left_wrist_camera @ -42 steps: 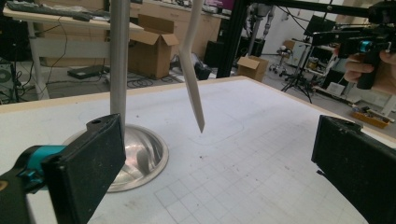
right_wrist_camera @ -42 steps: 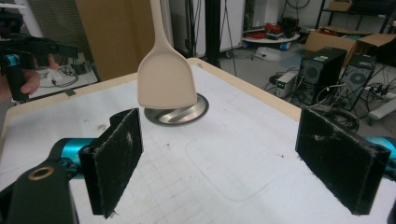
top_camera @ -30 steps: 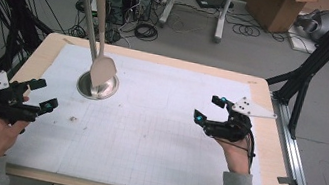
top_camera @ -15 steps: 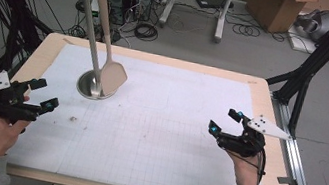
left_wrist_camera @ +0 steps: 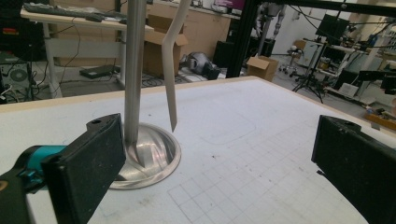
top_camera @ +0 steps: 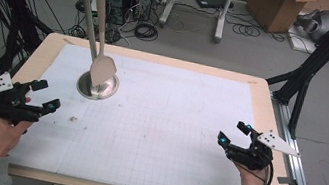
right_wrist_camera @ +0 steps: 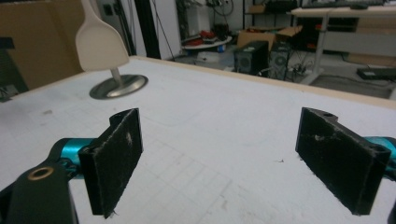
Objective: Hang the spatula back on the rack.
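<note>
A metal stand [top_camera: 96, 86] with a hanging spatula [top_camera: 102, 69] occupied the table's [top_camera: 158, 58] far left. Left gripper [top_camera: 42, 96] and right gripper [top_camera: 234, 133], both released, flanked open paper.

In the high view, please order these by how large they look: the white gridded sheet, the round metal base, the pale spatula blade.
1. White gridded sheet, by far the largest.
2. Round metal base.
3. Pale spatula blade; it hangs nearer the camera, so it may look larger than it is.
</note>
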Available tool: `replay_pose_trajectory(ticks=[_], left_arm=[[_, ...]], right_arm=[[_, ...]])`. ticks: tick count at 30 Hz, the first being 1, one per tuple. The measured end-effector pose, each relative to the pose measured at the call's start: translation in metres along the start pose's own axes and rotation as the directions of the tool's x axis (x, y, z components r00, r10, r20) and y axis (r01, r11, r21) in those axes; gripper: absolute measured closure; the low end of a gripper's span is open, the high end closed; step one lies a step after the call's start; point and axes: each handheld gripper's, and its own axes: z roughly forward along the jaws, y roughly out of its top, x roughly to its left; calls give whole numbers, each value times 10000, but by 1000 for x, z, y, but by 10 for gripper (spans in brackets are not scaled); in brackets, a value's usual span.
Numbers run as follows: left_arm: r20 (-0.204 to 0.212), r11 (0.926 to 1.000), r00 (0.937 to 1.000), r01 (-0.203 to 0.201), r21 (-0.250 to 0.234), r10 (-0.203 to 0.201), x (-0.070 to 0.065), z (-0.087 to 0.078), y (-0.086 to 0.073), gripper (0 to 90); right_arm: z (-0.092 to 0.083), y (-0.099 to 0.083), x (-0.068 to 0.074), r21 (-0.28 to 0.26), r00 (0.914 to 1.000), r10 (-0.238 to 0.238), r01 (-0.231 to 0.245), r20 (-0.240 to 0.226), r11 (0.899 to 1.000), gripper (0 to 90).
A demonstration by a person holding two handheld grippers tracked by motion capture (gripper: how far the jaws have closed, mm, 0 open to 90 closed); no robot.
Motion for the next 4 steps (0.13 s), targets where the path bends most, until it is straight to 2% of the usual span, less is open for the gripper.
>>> replay_pose_trajectory(ticks=[4], left_arm=[[56,10000,10000,-69,72,68,-3,4,-1,32]], right_arm=[[-1,-1,-2,-127,9998,98,-96,184,9999,140]])
